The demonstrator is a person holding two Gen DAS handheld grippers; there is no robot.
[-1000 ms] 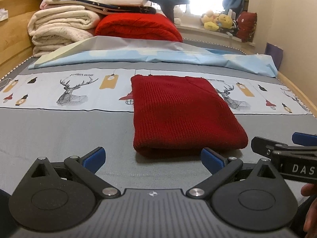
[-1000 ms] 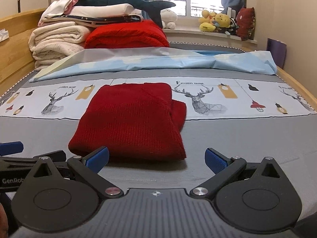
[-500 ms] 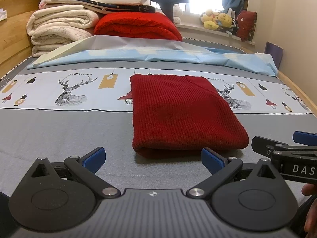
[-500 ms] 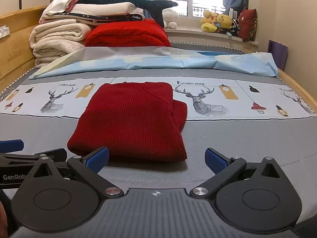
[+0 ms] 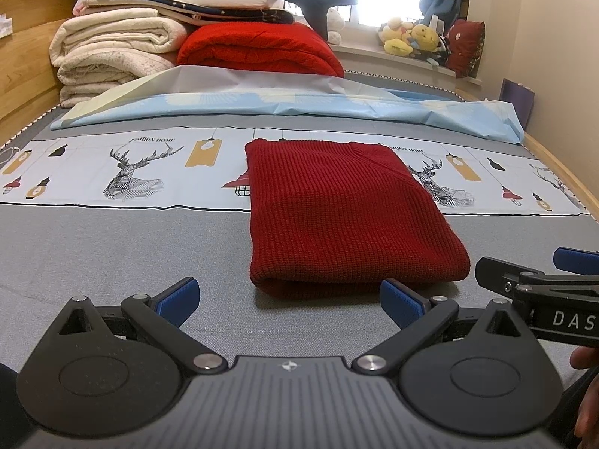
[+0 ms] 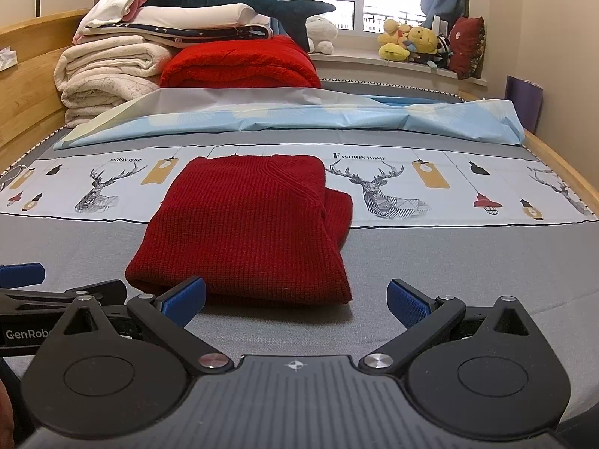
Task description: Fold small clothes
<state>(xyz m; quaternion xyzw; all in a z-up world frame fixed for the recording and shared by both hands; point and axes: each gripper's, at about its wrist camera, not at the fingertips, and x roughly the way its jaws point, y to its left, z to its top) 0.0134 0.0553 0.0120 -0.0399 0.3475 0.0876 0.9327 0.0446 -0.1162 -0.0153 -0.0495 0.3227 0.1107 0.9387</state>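
A folded red knit garment (image 5: pixel 344 217) is lying on the grey bed cover (image 5: pixel 112 247), its far end overlapping the printed deer band (image 5: pixel 131 172). The left gripper (image 5: pixel 290 299) is being held low just in front of the fold, its blue-padded fingers (image 5: pixel 179 295) spread wide with nothing between them. The right gripper (image 6: pixel 295 299) is likewise being held with its fingers apart and empty — its left pad is overlapping the garment's near edge in the picture, though contact cannot be judged. Each gripper is being cut off at the frame edge in the other's view, so only part of a finger and some lettering is being shown. A bulge of the garment on its right side is being seen only from the right wrist. Behind, stacked blankets (image 6: pixel 112 71) and a red quilt (image 6: pixel 243 63) are partly hidden by a pale blue sheet (image 6: pixel 299 116).
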